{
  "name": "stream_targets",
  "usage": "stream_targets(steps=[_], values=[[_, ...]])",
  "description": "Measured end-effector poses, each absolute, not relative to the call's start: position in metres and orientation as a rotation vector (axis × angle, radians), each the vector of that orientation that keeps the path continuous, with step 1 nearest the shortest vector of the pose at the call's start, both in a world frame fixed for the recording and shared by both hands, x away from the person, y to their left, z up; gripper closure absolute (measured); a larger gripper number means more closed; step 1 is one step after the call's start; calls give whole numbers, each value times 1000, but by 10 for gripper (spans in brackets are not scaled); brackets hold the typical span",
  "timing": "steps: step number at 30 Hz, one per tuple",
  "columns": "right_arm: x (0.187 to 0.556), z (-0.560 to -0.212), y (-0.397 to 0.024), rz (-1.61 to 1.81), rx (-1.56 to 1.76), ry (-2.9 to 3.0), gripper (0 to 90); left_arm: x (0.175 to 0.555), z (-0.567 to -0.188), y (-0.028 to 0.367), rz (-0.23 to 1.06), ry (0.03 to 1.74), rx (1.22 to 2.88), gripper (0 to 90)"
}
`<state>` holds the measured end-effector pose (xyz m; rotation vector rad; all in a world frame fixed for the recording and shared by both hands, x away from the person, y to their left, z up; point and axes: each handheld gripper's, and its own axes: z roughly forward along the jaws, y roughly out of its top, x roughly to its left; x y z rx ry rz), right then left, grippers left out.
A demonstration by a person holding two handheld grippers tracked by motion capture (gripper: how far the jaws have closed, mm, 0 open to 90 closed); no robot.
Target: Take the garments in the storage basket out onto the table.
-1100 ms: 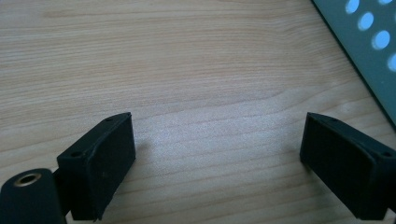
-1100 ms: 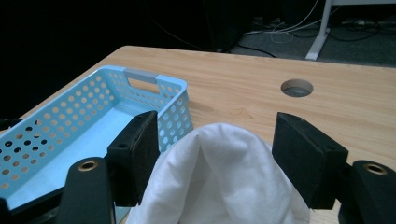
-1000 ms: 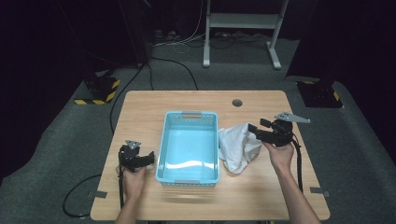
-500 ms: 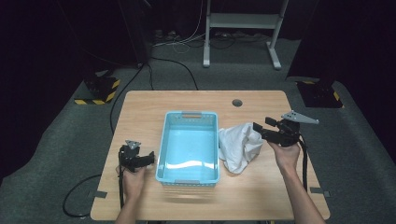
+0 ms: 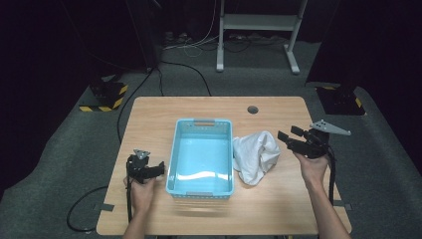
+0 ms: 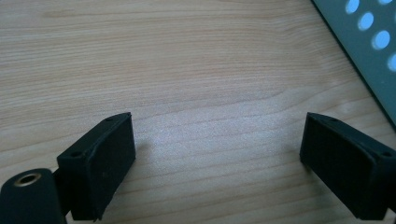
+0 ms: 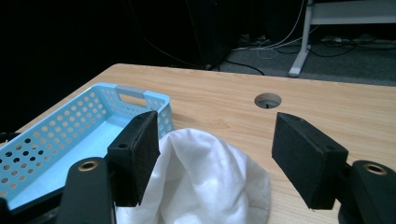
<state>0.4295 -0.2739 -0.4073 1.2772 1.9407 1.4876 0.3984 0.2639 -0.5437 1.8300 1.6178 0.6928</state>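
Dark room, grey carpet, cables and a metal stand behind a light wooden table [image 5: 149, 119]. At the table's middle sits a light blue perforated basket [image 5: 201, 155], empty. A crumpled white cloth [image 5: 256, 155] lies on the wood touching the basket's right wall, outside it. The right gripper [image 5: 288, 139] is held above the table just right of the cloth, jaws spread, nothing between them (its own view looks over the cloth toward the basket). The left gripper [image 5: 160, 169] rests low just beside the basket's left wall, jaws also spread over bare wood.

Risks, as a guess: the cloth is loose and bunched, so a shallow pinch may catch only one fold and let the rest trail. The basket looks light, so a drag across its rim could shove it unless the left gripper steadies it.
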Motion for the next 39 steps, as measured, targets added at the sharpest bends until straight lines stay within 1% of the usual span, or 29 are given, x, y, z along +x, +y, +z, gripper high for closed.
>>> stream_targets(steps=[11, 39], values=[[425, -409, -286, 1485, 1299, 1917, 314, 398, -544, 264, 693, 1618, 1830, 105], [415, -430, -306, 1452, 1383, 1894, 318, 398, -544, 264, 693, 1618, 1830, 105]])
